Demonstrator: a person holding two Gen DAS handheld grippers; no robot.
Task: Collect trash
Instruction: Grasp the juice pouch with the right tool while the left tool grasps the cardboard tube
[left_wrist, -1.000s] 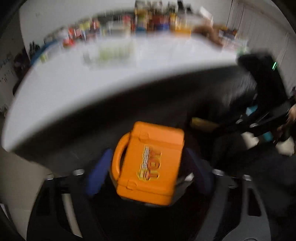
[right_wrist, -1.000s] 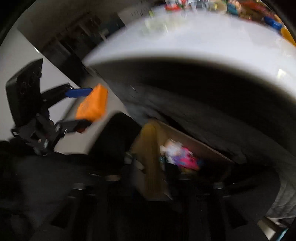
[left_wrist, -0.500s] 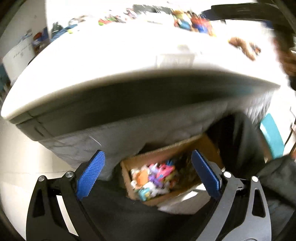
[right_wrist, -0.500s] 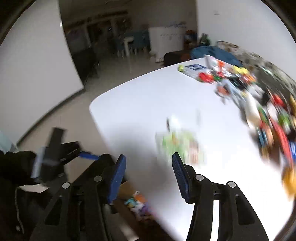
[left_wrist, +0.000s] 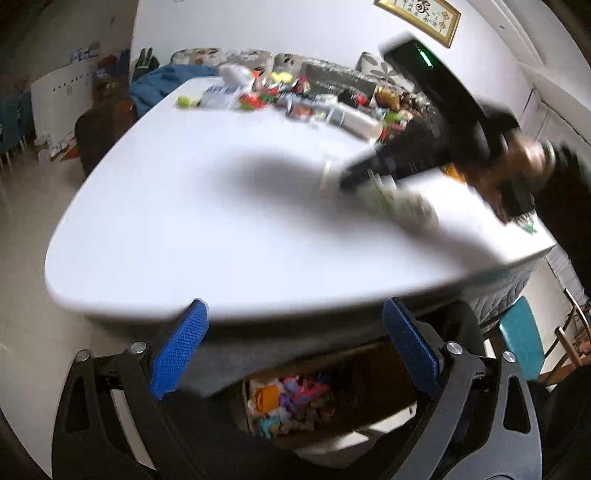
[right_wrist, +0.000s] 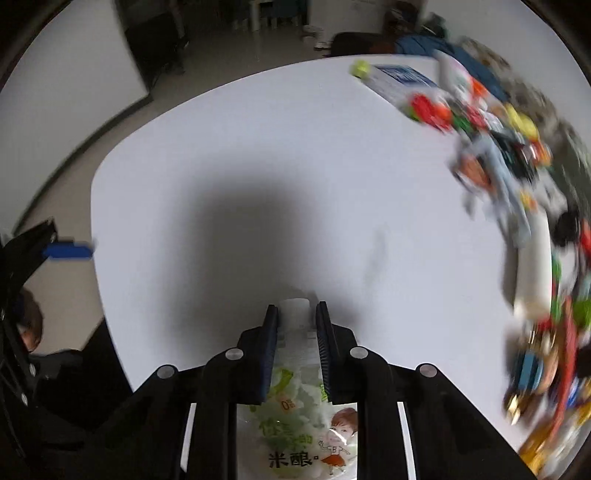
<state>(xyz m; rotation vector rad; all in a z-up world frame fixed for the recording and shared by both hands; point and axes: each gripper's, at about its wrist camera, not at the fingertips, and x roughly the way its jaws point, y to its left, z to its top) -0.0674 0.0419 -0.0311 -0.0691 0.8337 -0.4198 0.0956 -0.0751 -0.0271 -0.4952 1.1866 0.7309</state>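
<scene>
Left wrist view is showing your left gripper (left_wrist: 291, 354) hanging with its blue pads (left_wrist: 177, 350) spread wide and nothing between them, below the near edge of the white table (left_wrist: 192, 221); just under the fingers, the cardboard box (left_wrist: 332, 391) is sitting beneath the table, already holding bright wrappers, which looks like the reason you are keeping that hand low and free there. Moving right in the same view, your right gripper (left_wrist: 343, 181) is reaching onto the tabletop as a blurred dark shape over a greenish packet. Right wrist view is giving the detail: your right gripper's fingers are pinching a clear plastic pouch (right_wrist: 299, 417) by its narrow white neck, which is sticking out past the fingertips while the printed body is trailing back toward the camera. Gripping there probably makes it easier to lift. Off to the right of that tool, a heap of packaged goods (right_wrist: 524, 206) is crowding the table's far side.
</scene>
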